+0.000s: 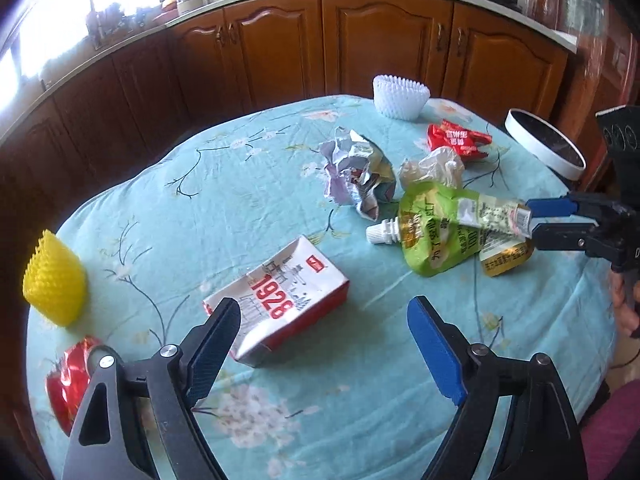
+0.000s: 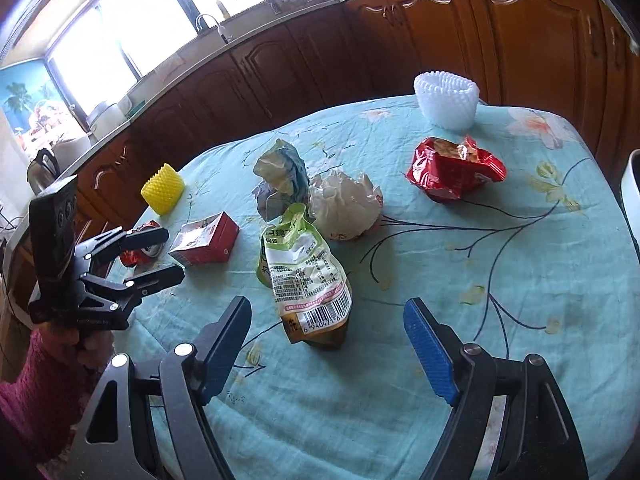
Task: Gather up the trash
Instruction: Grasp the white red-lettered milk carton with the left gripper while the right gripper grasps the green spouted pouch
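Trash lies on a table with a light blue flowered cloth (image 1: pixel 360 400). My left gripper (image 1: pixel 324 320) is open just short of a red and white carton marked 1928 (image 1: pixel 288 296). My right gripper (image 2: pixel 328 320) is open, its jaws on either side of the bottom of a green spout pouch (image 2: pixel 304 272), apart from it. From the left wrist view its fingers (image 1: pixel 548 206) reach the pouch (image 1: pixel 436 228) end. Crumpled silver wrapper (image 1: pixel 356 172), clear plastic wad (image 2: pixel 344 204), red snack bag (image 2: pixel 456 172) and crushed red can (image 1: pixel 68 376) lie around.
A yellow foam net (image 1: pixel 54 280) stands at the table's left edge, a white foam net (image 1: pixel 400 96) at the far edge. A white round bin (image 1: pixel 544 144) stands off the right side. Wooden kitchen cabinets (image 1: pixel 380 44) run behind the table.
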Demonstrator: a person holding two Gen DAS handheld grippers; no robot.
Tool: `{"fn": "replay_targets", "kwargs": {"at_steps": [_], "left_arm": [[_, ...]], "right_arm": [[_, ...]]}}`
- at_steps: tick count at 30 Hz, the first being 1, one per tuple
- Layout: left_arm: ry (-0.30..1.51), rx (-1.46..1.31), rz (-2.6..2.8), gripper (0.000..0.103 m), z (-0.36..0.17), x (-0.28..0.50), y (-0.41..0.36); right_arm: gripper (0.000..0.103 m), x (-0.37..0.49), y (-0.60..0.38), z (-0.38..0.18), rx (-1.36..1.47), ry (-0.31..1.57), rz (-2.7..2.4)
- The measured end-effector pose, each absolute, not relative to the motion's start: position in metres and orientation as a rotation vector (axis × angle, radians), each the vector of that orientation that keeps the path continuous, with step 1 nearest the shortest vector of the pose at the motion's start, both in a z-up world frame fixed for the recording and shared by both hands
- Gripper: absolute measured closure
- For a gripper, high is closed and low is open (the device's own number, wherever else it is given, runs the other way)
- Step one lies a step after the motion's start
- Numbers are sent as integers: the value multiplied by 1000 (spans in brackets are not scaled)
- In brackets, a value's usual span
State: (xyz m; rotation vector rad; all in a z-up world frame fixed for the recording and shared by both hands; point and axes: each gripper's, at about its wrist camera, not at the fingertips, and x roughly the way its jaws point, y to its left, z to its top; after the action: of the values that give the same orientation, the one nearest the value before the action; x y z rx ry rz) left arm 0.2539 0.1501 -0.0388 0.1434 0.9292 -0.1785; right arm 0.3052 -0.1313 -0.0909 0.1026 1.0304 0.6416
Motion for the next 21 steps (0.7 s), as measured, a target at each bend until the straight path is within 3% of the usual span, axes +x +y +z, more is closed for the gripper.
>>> {"fn": "replay_targets", "kwargs": {"at_steps": [16,17,19,20,21], "left_arm": [[1194,337,-309,20,-80,328,167],[1197,321,-311,22,-80,328,166],[1222,266,-308,35,-80,329,165],[1238,225,-310,37,-79,328,164],[1252,180,-317,43,-79,328,163]], "right_arm": [[19,332,-94,-109,-39,1089,760],[22,333,-91,-112,-49,1096,766],[43,336,-87,-118,-68,1124,782],[62,338,-85,-122,-81,1149,784],[63,340,-85,-124,-83,1166,782]]}}
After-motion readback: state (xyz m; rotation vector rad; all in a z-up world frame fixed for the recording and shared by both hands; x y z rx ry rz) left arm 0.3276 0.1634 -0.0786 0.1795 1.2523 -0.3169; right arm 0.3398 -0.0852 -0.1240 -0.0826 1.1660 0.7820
